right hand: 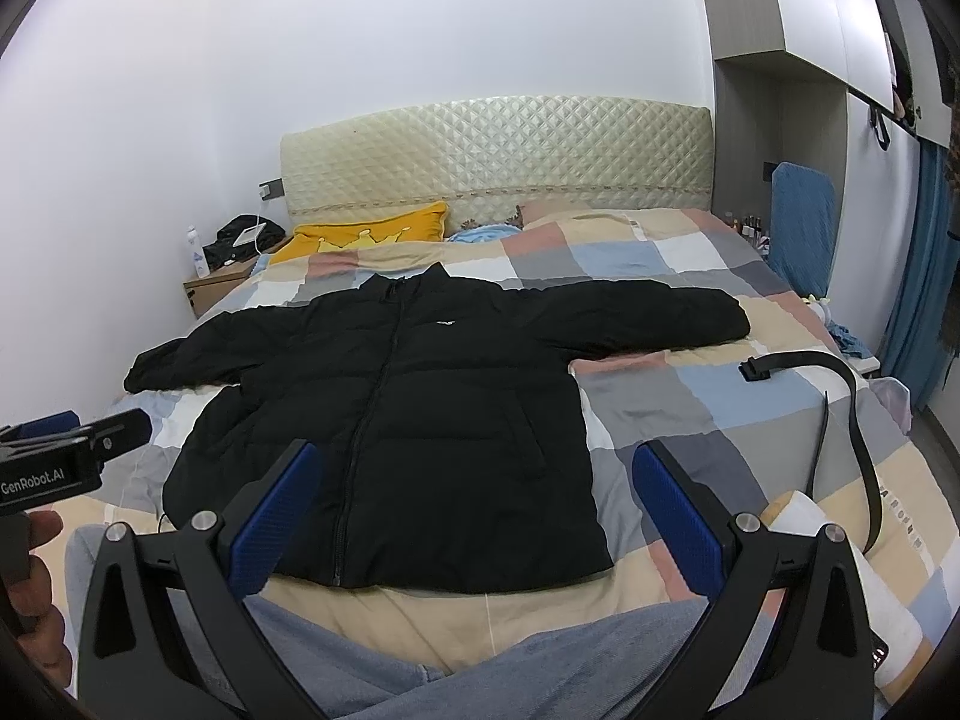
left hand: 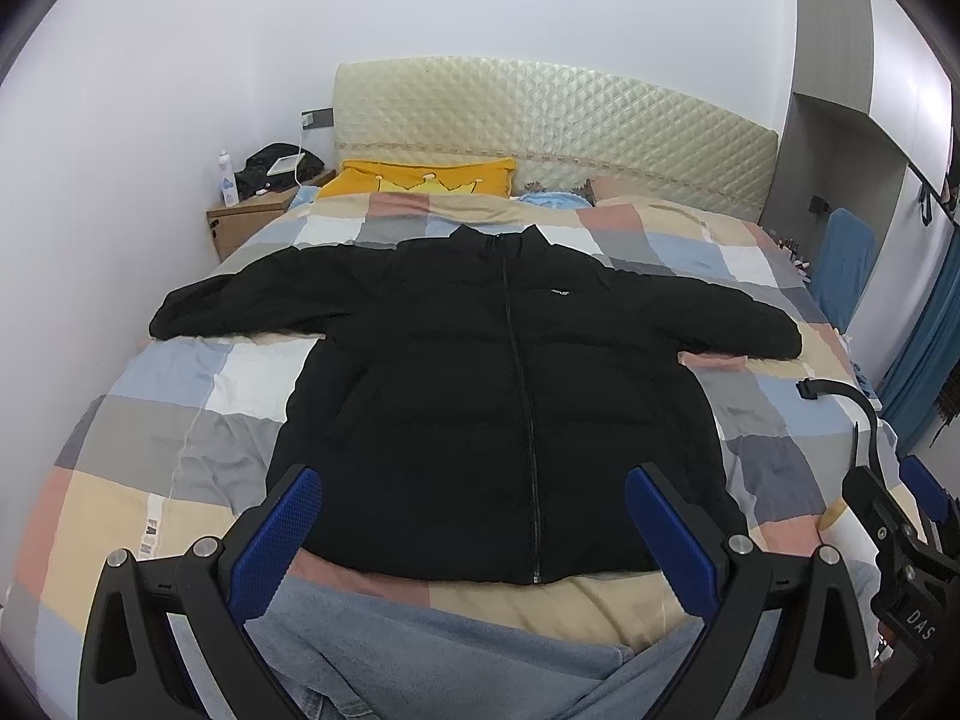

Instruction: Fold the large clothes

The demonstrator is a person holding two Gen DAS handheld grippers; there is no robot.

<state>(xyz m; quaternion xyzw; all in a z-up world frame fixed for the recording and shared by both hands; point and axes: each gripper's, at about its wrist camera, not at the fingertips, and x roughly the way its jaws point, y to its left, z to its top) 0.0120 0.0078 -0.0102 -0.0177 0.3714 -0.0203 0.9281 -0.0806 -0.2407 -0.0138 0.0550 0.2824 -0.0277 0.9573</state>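
A black zipped puffer jacket (left hand: 480, 372) lies flat and face up on the checked quilt (left hand: 198, 396), both sleeves spread out sideways, collar toward the headboard. It also shows in the right wrist view (right hand: 408, 420). My left gripper (left hand: 474, 516) is open and empty, held above the jacket's hem. My right gripper (right hand: 474, 498) is open and empty, above the hem's right part. Each gripper shows at the edge of the other's view: the right gripper (left hand: 900, 516) and the left gripper (right hand: 78, 444).
A black belt (right hand: 840, 396) lies on the quilt to the jacket's right. A yellow pillow (left hand: 420, 177) sits by the padded headboard (left hand: 540, 120). A nightstand (left hand: 246, 222) with a bottle stands at left. The person's grey-trousered legs (left hand: 450, 648) are at the foot.
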